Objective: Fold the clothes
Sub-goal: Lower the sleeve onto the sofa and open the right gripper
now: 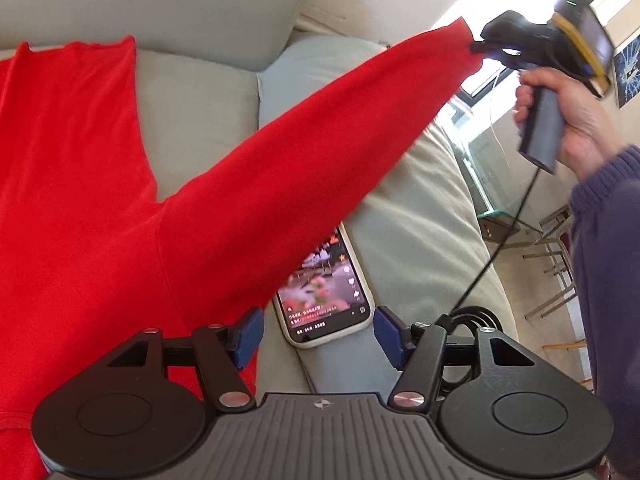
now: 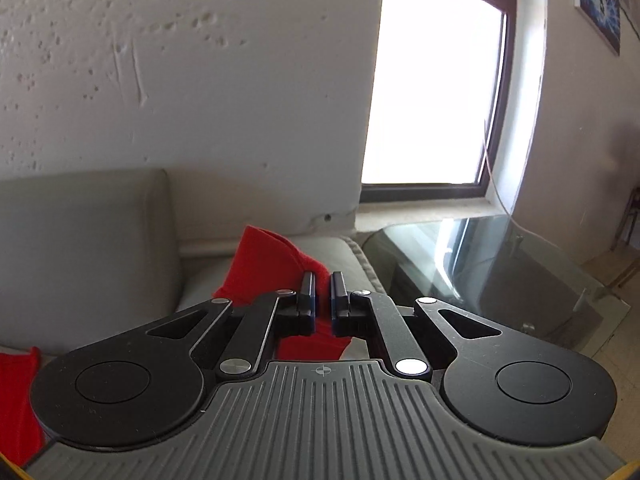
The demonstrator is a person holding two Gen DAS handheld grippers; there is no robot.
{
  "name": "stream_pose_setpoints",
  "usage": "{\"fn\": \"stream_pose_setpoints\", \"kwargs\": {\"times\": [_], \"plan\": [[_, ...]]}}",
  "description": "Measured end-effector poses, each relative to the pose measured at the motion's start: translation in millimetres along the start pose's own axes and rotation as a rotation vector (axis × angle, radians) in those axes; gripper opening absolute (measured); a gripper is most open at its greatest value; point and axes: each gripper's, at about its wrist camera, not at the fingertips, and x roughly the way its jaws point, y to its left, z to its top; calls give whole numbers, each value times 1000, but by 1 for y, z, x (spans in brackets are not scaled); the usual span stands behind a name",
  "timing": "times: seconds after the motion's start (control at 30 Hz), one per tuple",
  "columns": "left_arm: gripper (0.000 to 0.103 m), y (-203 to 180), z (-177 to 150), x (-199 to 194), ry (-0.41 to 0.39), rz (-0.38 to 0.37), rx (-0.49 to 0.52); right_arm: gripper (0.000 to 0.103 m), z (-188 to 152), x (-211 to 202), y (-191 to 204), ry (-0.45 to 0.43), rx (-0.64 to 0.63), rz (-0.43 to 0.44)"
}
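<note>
Red garment (image 1: 80, 184): long-sleeved top, body spread flat on the grey sofa (image 1: 200, 120), filling the left half of the left wrist view. One sleeve (image 1: 304, 152) is lifted off the cushions and pulled taut, running diagonally from lower centre to the upper right of the frame.

Sleeve cuff: clamped in the right gripper (image 1: 478, 46) at upper right of the left wrist view. In the right wrist view the same gripper (image 2: 323, 296) sits at centre frame, jaws clenched on red cloth, with fabric bunched above and below the pads. A hand (image 1: 576, 120) grips its handle; a dark blue cuffed sleeve (image 1: 604, 216) covers the forearm.

Left gripper (image 1: 318, 334): bottom centre of its own view, jaws apart, blue pads not pressing on anything. Its left pad overlaps the garment edge in the picture; contact cannot be told.

Phone (image 1: 326, 292): lies on the sofa seat just beyond the left gripper, screen lit, upper part tucked under the raised sleeve.

Surroundings: a black cable (image 1: 500, 248) trails down from the right gripper's handle. A glass-topped surface (image 2: 500, 272) stands at right in the right wrist view, beneath a bright window (image 2: 432, 92).
</note>
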Motion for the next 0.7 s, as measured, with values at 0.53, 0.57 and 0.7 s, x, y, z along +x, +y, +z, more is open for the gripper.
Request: {"fn": "stream_pose_setpoints", "kwargs": {"times": [0.53,0.57,0.7], "plan": [[58,-4,-35,-15,67,58,316,70,-42,48,-28,213,190,11],[58,-7,-42,-20,59,90,369,73,-45,33,-38,238,234,73],[56,-22,-68,-13,14,241,524,68,-78,4,-67,406,410,369]]}}
